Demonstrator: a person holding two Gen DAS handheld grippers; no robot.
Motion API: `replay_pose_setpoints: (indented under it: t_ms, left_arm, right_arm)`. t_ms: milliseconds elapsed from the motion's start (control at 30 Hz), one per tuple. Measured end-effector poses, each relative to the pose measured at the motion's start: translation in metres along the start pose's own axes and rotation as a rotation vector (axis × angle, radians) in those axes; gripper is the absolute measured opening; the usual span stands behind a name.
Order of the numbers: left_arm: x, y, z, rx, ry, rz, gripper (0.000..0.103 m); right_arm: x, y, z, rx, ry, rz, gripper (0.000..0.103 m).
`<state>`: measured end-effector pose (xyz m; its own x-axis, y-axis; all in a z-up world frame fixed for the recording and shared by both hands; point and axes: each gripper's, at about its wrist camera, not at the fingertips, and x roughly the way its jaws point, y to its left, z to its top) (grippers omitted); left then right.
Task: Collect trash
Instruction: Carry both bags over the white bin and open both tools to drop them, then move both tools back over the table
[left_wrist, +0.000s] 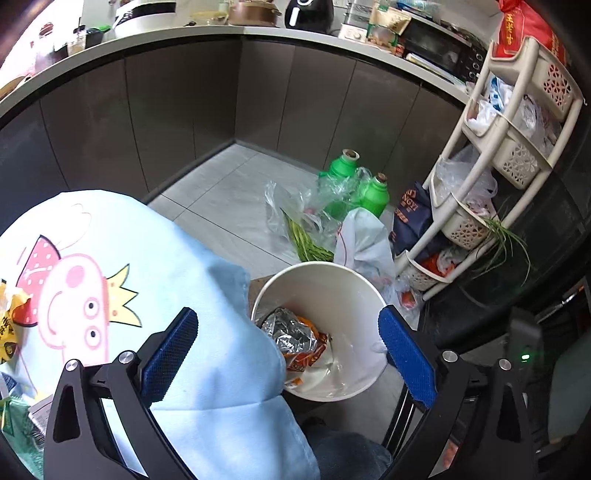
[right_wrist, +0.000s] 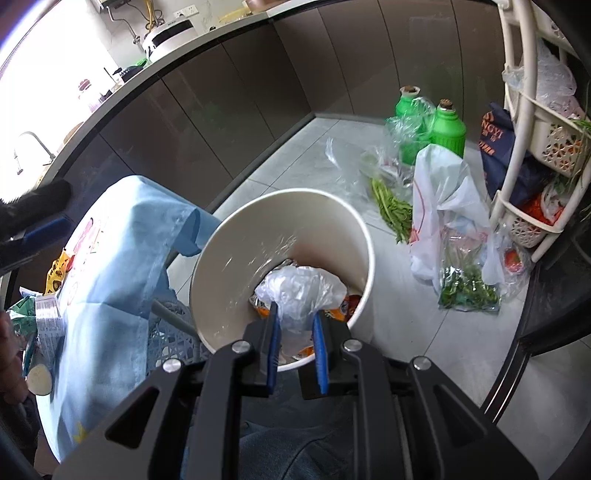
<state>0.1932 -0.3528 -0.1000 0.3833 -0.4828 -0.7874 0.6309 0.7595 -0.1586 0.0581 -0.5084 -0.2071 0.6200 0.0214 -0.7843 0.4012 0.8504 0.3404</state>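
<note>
A white paper bucket (left_wrist: 343, 295) (right_wrist: 229, 266) stands low beside the table and holds foil and orange snack wrappers (left_wrist: 295, 339). My right gripper (right_wrist: 295, 317) is shut on a crumpled clear plastic bag (right_wrist: 299, 288) and holds it inside the bucket's mouth. My left gripper (left_wrist: 288, 347) is open and empty, hovering over the edge of the light-blue cartoon tablecloth (left_wrist: 129, 258) and the bucket. Yellow and green wrappers (left_wrist: 11, 325) (right_wrist: 55, 277) lie on the cloth at the left.
Two green bottles (left_wrist: 343, 170) (right_wrist: 447, 129), plastic bags with greens (right_wrist: 461, 288) and a white bag (right_wrist: 439, 199) lie on the tiled floor. A beige basket rack (left_wrist: 498, 155) (right_wrist: 517, 147) stands at the right. Dark cabinets under a cluttered counter curve behind.
</note>
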Motion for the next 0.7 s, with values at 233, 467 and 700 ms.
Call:
replay_pose_setpoints:
  t_ms: [233,467,700]
  left_arm:
    - [-0.011,0.005,0.001,-0.011,-0.02,0.002,0.094]
    - [-0.021,0.01,0.002,-0.042,-0.041,-0.007,0.094]
    - [-0.053,0.014,-0.001,-0.059,-0.086,-0.009,0.094]
  right_arm:
    - [0.023,0.008,0.002,-0.026,0.017,0.002,0.053]
    - [0.013,0.011,-0.001,-0.075,-0.023,0.01,0.099]
    - [-0.015,0.024,-0.001,-0.108,-0.052,0.016,0.099]
